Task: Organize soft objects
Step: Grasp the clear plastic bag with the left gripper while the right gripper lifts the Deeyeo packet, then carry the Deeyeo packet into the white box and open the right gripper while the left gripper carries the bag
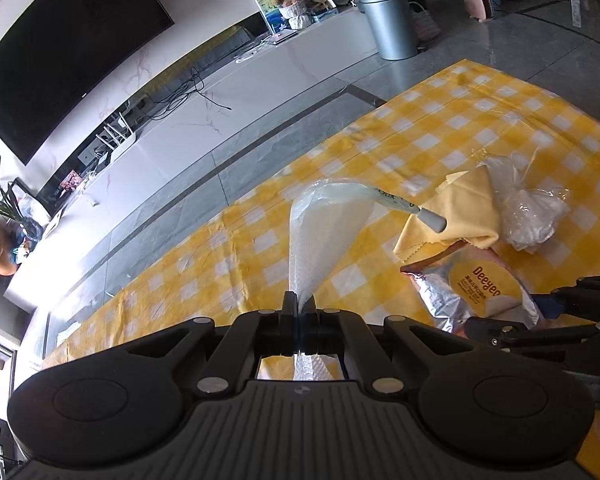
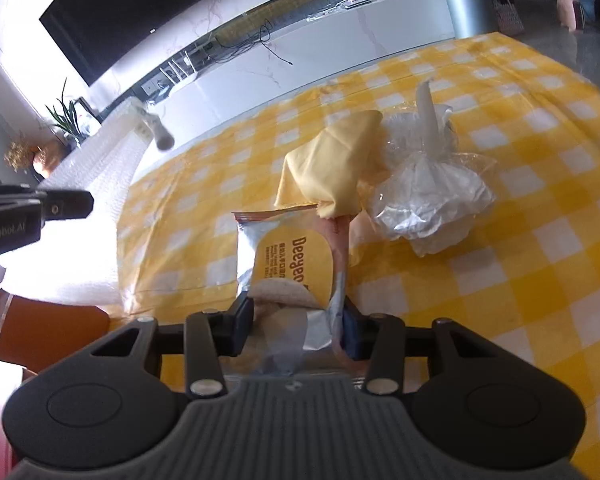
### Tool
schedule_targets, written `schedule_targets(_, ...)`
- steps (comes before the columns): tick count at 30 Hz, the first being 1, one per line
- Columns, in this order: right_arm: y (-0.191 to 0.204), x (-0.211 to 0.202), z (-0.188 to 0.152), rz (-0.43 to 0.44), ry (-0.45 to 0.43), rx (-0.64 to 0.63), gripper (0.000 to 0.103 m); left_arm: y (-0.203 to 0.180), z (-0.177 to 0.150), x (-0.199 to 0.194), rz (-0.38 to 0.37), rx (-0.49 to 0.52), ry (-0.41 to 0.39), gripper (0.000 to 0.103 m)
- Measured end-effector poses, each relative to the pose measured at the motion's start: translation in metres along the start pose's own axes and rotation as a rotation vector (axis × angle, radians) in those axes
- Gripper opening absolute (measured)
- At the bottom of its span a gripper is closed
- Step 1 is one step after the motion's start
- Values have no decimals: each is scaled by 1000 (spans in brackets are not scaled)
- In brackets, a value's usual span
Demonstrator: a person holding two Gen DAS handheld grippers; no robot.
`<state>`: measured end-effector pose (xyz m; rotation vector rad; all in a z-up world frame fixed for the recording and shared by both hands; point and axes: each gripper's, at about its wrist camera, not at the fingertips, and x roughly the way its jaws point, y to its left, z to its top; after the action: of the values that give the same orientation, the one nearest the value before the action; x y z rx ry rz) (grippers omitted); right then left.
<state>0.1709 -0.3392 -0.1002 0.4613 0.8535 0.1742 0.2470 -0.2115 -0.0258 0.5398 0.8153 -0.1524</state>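
My left gripper [image 1: 300,308] is shut on a clear textured zip bag [image 1: 324,232] and holds it up above the table; the bag's white slider [image 1: 432,219] points right. The same bag [image 2: 100,168] shows at the left of the right wrist view. My right gripper [image 2: 296,316] is closed on a silver and yellow "Deeyeo" wipes packet [image 2: 288,264], also seen in the left wrist view [image 1: 472,292]. A yellow cloth [image 2: 332,160] lies over the packet's far end. A crumpled clear plastic bag [image 2: 428,196] lies to its right.
A yellow and white checked tablecloth [image 2: 520,280] covers the table. An orange chair [image 2: 48,332] stands at the table's left edge. Beyond the table are a white TV bench [image 1: 220,92], a black TV [image 1: 60,56] and a grey bin [image 1: 388,20].
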Motion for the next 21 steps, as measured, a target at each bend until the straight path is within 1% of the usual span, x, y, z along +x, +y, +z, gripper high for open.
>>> schedule_targets(3, -3, -10, -1, 79, -22, 54, 44, 2, -6, -8, -59, -46, -4, 1)
schedule_targets(5, -5, -16, 0, 129, -35, 80, 44, 8, -13, -15, -118, -98, -19, 1)
schedule_targets(8, -4, -29, 0, 215, -67, 96, 44, 19, -27, -32, -219, -166, -74, 1)
schedule_targets(11, -2, -42, 3, 312, -100, 129, 44, 32, -45, -53, -315, -212, -166, 1)
schedule_targets(13, -1, -52, 4, 351, -128, 145, 45, 39, -54, -64, -349, -231, -200, 1)
schedule_targets(15, 2, -60, 5, 384, -154, 147, 45, 46, -63, -73, -371, -259, -215, 1)
schedule_targets(19, 5, -74, 8, 437, -196, 158, 45, 64, -82, -85, -438, -339, -213, 1)
schedule_targets(21, 8, -80, 9, 446, -214, 150, 45, 73, -91, -91, -472, -352, -214, 1)
